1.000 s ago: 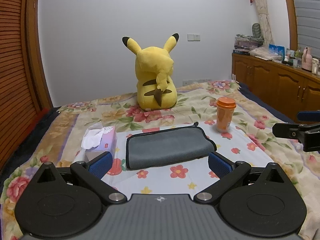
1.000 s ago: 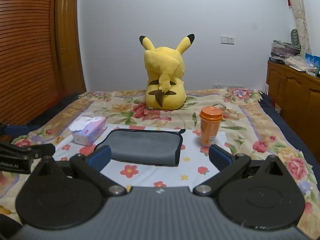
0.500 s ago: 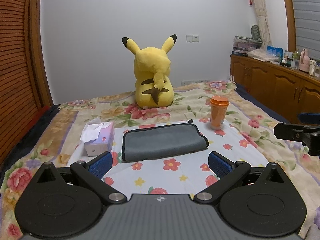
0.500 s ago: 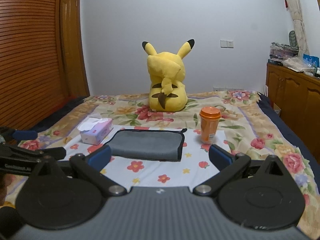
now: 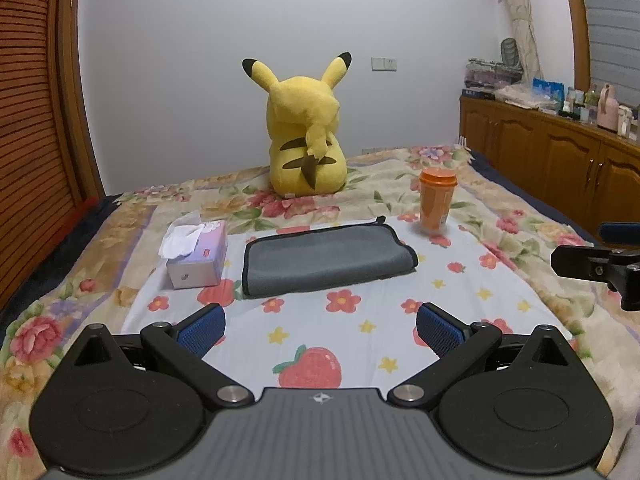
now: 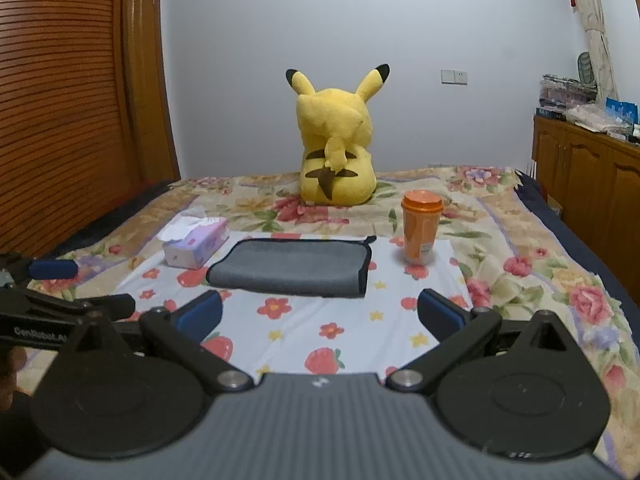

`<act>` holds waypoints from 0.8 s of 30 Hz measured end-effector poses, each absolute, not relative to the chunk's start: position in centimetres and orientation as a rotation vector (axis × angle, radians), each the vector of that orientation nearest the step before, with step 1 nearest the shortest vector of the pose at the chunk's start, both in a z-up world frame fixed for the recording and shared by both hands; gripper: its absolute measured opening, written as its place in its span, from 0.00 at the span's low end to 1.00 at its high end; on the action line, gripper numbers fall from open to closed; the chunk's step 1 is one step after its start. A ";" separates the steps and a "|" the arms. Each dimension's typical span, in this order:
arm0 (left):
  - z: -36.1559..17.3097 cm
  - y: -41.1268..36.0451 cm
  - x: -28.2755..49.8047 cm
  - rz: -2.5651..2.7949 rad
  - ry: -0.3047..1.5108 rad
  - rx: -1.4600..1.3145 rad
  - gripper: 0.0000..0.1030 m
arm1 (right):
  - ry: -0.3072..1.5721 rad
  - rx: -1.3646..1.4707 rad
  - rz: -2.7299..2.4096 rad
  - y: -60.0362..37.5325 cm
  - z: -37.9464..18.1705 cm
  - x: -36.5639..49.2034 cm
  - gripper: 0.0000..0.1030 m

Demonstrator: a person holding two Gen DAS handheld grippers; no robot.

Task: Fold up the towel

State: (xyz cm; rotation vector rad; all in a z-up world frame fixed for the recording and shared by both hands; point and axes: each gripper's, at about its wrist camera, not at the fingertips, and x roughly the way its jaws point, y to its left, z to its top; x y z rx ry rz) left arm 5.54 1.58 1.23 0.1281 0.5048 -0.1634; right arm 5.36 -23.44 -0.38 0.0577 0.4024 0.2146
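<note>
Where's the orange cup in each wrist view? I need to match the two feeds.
Left wrist: orange cup right of centre, past the folded gray towel's far right corner.
Right wrist: orange cup right of centre, just right of the towel.
Shared landmark: yellow plush behind both.

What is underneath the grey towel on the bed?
The grey towel lies flat on a white flower-and-strawberry printed sheet over the floral bedspread. The sheet beneath it, and what its fold holds, are covered.
</note>
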 end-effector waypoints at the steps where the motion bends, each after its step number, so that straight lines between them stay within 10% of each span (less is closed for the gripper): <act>1: 1.1 1.6 5.5 -0.162 0.506 0.126 1.00 | 0.403 0.057 0.213 -23.5 -0.6 5.3 1.00; 24: -3.7 0.5 4.7 -0.140 0.537 0.123 1.00 | 0.423 0.071 0.205 -24.5 -5.0 5.0 1.00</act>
